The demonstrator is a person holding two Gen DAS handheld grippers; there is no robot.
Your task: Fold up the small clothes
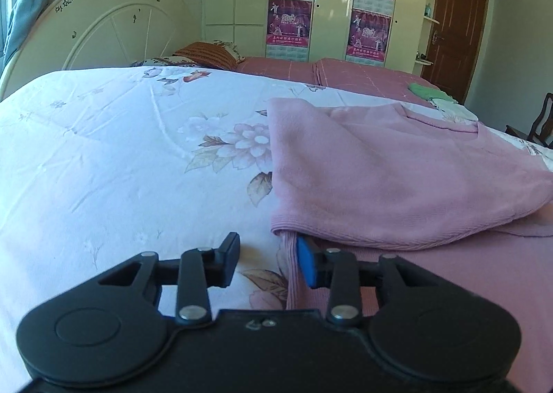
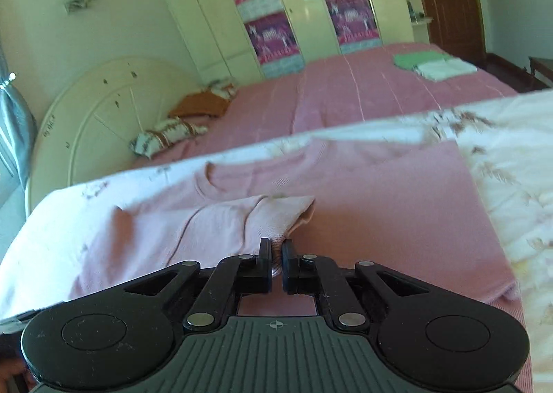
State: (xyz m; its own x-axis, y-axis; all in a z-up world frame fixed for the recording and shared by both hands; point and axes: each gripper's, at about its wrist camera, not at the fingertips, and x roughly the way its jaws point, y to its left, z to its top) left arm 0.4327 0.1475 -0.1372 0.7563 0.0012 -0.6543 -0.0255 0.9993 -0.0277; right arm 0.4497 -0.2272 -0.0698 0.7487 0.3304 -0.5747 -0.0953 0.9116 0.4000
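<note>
Right tongs (image 2: 275, 267) clamped on pink sweater (image 2: 363, 213) fold, bunched toward 12 o'clock. Left tongs (image 1: 268, 263) apart, sweater's ribbed edge (image 1: 288, 275) at 1 o'clock between pads, unpinched. Left looks nearer that side edge.

You get bright daylight glaring off the wardrobe doors (image 2: 214, 12); the right wrist view smears with motion blur, and both views bend and darken at their corners.
</note>
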